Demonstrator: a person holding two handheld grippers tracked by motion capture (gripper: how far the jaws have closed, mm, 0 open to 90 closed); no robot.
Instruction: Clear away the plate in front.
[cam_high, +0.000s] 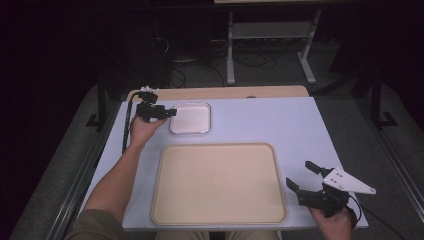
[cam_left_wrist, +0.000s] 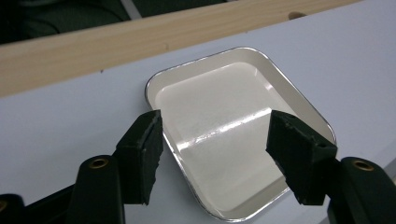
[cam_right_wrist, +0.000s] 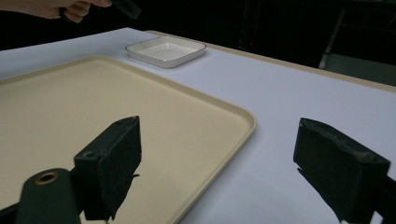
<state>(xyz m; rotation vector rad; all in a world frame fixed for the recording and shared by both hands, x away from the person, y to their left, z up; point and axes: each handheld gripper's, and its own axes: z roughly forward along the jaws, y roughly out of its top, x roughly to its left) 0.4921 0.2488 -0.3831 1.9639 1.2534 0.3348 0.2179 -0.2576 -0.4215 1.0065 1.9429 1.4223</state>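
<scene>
A small white square dish (cam_high: 190, 118) with a thin metallic rim lies at the back left of the white table. My left gripper (cam_high: 169, 113) hovers at the dish's left edge, open; in the left gripper view its jaws straddle the near part of the dish (cam_left_wrist: 224, 126) with nothing held. A large empty beige tray (cam_high: 218, 183) lies at the table's front centre. My right gripper (cam_high: 301, 176) is open at the front right, just beside the tray's right rim (cam_right_wrist: 243, 126). The dish (cam_right_wrist: 166, 50) also appears far off in the right gripper view.
The white tabletop (cam_high: 280, 125) has a bare wooden strip (cam_high: 225, 92) along its back edge. Beyond it stand a metal stand's legs (cam_high: 270, 50) and cables on the dark floor. A hand (cam_right_wrist: 60, 7) holding the left gripper appears at the top left of the right gripper view.
</scene>
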